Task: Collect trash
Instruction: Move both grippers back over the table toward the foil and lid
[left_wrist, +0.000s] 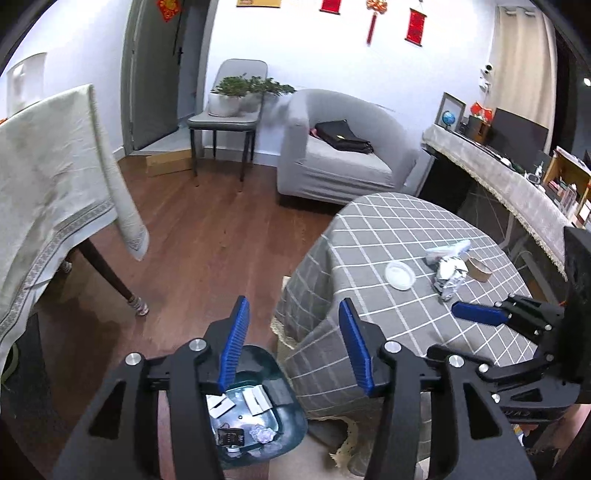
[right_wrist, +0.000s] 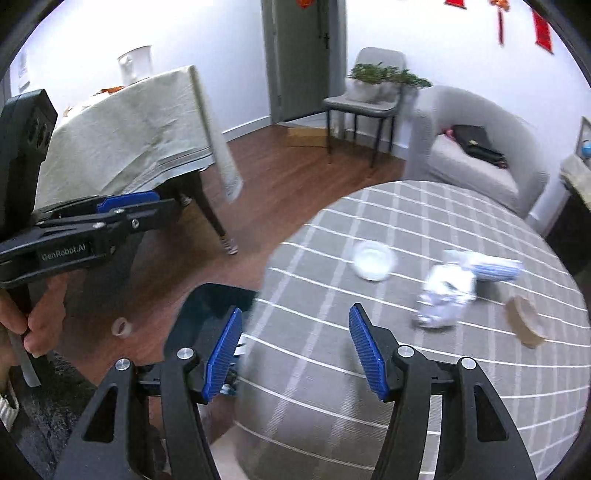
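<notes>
Left gripper (left_wrist: 293, 328) spread wide, nothing held — hangs above the trash bin (left_wrist: 291, 413) on the floor, paper scraps inside. Right gripper (right_wrist: 295, 339) also wide open and empty, over the checked round table (right_wrist: 332, 369). Ahead of its fingers, apart: plastic lid (right_wrist: 373, 260), crumpled foil (right_wrist: 445, 295), cardboard ring (right_wrist: 526, 321). Beyond — armchair (left_wrist: 332, 155), chair with plants (left_wrist: 227, 110).

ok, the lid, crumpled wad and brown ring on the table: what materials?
Lid: likely thin translucent plastic, glossy, with a moulded rim. Wad: looks like foil or metallised wrapper, with sharp shiny silver creases. Ring: probably cardboard, matte brown, like a tape core.
</notes>
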